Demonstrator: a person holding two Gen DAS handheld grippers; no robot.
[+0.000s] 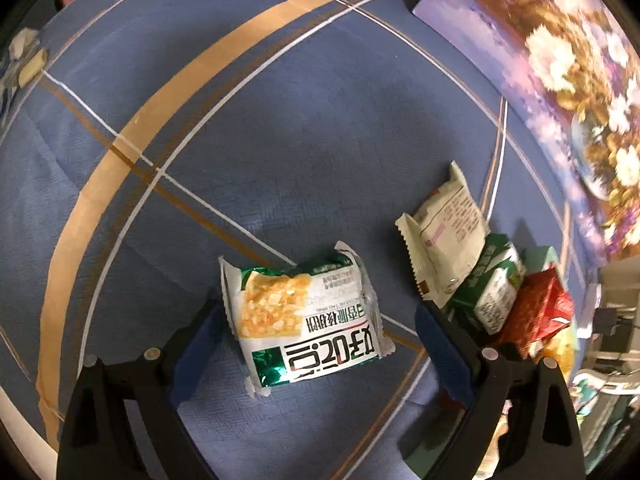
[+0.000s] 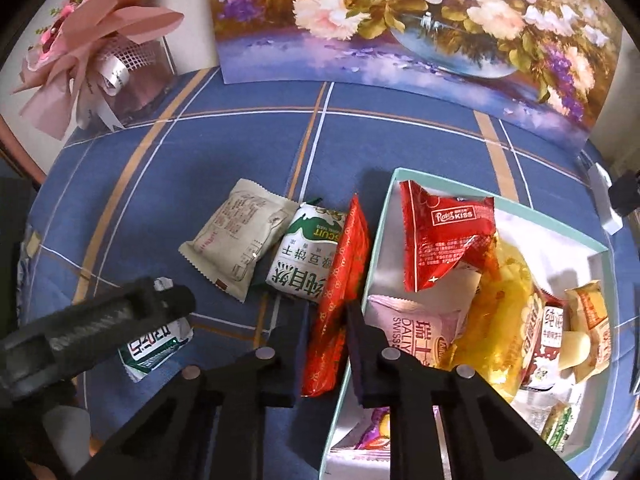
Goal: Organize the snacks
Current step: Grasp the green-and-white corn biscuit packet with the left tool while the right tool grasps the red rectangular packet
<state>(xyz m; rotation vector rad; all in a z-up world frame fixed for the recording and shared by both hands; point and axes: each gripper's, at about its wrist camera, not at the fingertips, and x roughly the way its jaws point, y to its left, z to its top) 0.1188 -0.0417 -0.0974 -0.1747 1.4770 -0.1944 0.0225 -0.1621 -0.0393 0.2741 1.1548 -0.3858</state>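
My left gripper is open, its jaws on either side of a green and white snack packet that lies on the blue cloth; it also shows in the right wrist view. My right gripper is shut on a red patterned packet held on edge beside the box's left wall. A beige packet and a green biscuit packet lie to its left. The pale green box holds several snacks, a red Kiss packet on top.
A flower painting leans at the back of the table. A pink wrapped bouquet stands at the back left. The left gripper's black body reaches in from the left. The blue checked cloth covers the table.
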